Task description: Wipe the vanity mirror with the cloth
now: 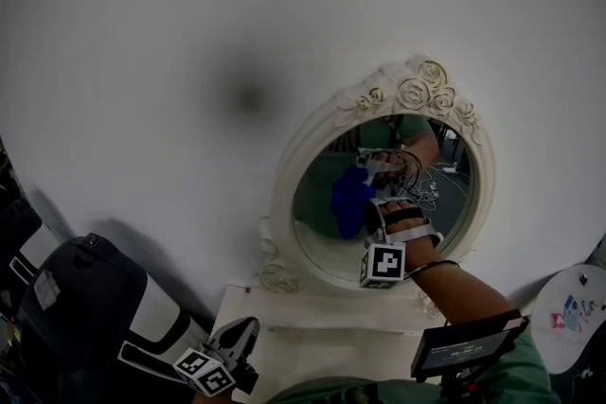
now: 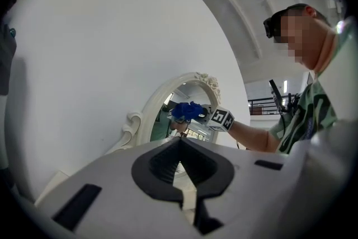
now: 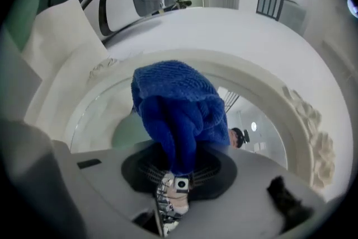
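- Blue knitted cloth (image 3: 176, 115) looks soft, light and floppy. Bunched up, it should squash flat on glass, so a pinch on one fold seems enough.
- Right gripper (image 3: 176, 169) has its jaws clamped on the cloth's lower fold. The wad stands out ahead of them, close against the vanity mirror (image 1: 317, 232), though contact is unclear.
- Left gripper (image 2: 180, 148) has its jaws pressed together with nothing between them, low and well apart from the mirror.
- Smooth oval glass sits in a cream frame (image 1: 284, 184) carved with roses (image 1: 426, 90). It is probably fragile and could tip, so light pressure seems wise.
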